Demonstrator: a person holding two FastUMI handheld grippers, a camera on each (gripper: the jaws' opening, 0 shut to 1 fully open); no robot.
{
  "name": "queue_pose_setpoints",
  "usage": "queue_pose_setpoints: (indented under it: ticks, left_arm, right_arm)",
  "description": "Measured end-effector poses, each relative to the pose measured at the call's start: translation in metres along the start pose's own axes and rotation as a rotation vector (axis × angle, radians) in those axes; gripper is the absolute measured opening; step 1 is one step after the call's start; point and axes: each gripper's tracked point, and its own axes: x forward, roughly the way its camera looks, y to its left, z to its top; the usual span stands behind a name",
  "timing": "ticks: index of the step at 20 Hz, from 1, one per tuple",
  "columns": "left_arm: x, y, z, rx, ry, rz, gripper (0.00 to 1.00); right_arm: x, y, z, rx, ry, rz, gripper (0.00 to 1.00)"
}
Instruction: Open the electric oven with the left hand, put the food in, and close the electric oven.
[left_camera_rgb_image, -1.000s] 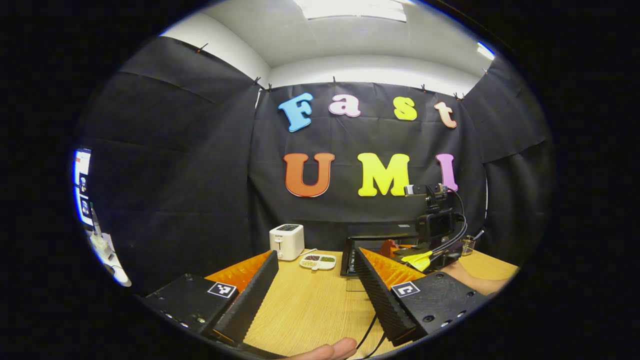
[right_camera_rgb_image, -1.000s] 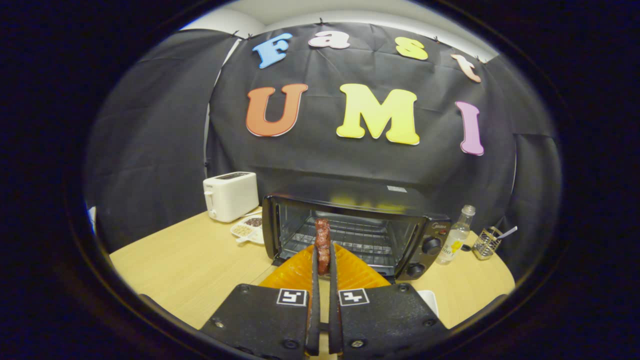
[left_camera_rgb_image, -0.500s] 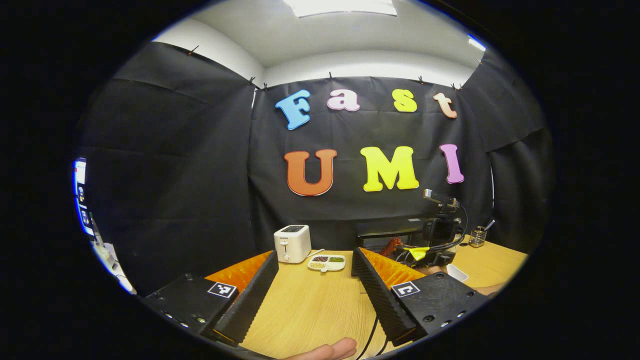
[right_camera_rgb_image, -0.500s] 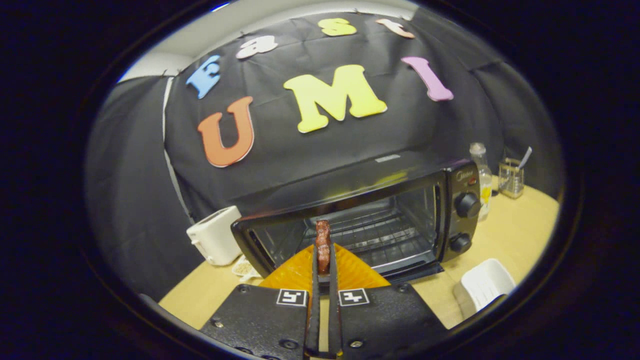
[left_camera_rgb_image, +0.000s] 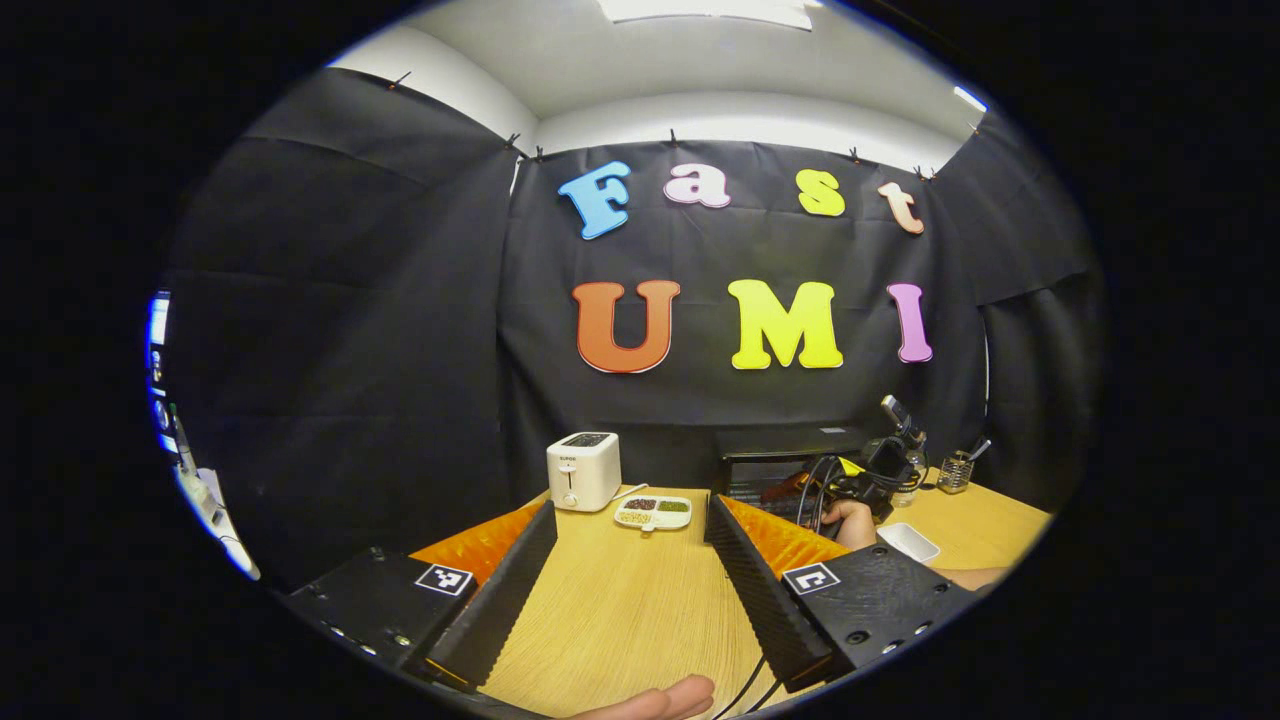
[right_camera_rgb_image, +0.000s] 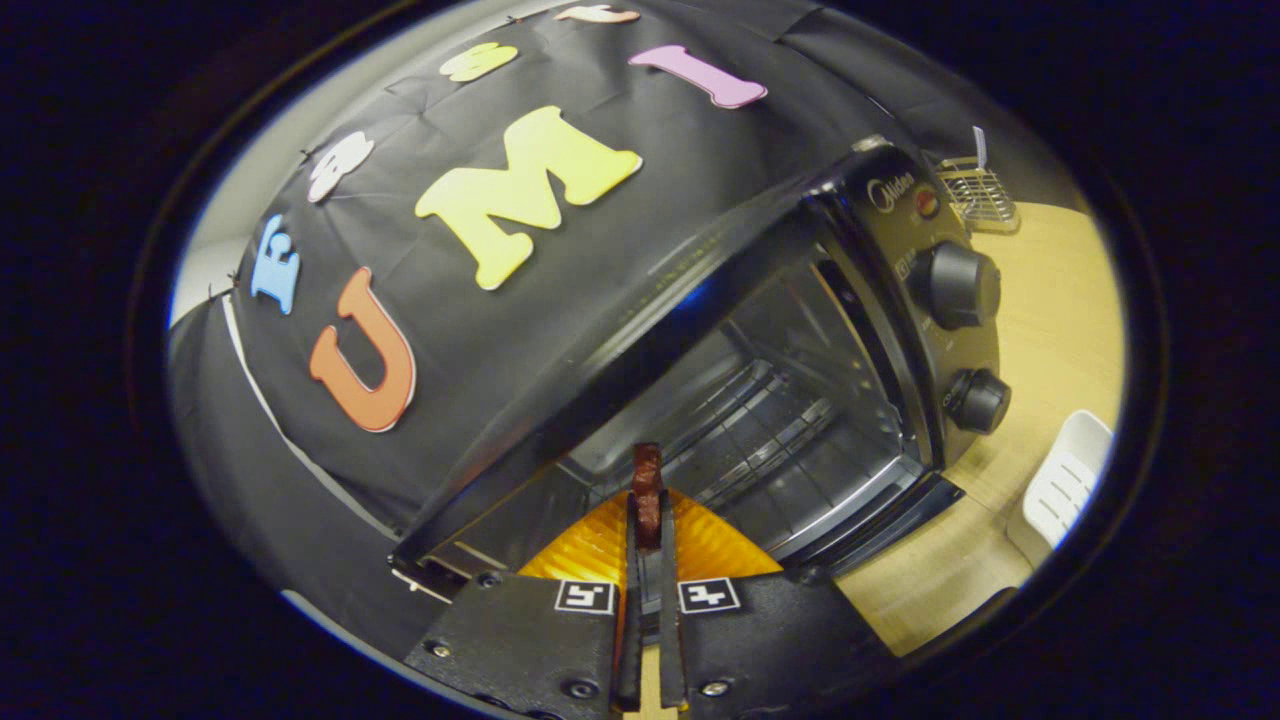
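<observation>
Right gripper (right_camera_rgb_image: 647, 520): fingers pressed together on a dark red strip of food (right_camera_rgb_image: 647, 490), low centre of the right gripper view, tip at the open mouth of the electric oven (right_camera_rgb_image: 760, 400). Oven tilted across mid-frame, wire rack (right_camera_rgb_image: 760, 440) inside, knobs at right. White dish (right_camera_rgb_image: 1065, 490) on the table, lower right.

Left gripper (left_camera_rgb_image: 630, 570): fingers wide apart over bare wooden table (left_camera_rgb_image: 620, 610), nothing between them. Beyond: white toaster (left_camera_rgb_image: 583, 472), divided snack tray (left_camera_rgb_image: 653, 512), both near frame centre.
</observation>
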Motion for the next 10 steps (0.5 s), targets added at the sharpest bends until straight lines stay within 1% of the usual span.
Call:
queue_pose_setpoints:
  ticks: [1, 3, 5, 7, 10]
  left_arm:
    - [-0.001, 0.000, -0.005, 0.005, 0.010, -0.004, 0.97]
    - [-0.002, -0.002, -0.008, 0.016, 0.014, -0.015, 0.97]
    - [-0.003, -0.003, -0.010, 0.018, 0.017, -0.021, 0.96]
    - [-0.004, -0.001, -0.010, 0.021, 0.015, -0.024, 0.96]
    - [-0.004, 0.005, -0.018, 0.014, 0.035, -0.013, 0.97]
  right_arm:
    - [0.003, -0.002, 0.001, 0.000, -0.003, 0.006, 0.10]
    - [0.003, -0.004, -0.003, -0.028, 0.011, -0.008, 0.11]
    - [0.004, -0.016, -0.003, -0.074, 0.012, -0.066, 0.15]
    - [0.003, -0.017, -0.007, -0.109, 0.032, -0.083, 0.18]
    - [0.000, -0.023, -0.006, -0.227, 0.021, -0.140, 0.21]
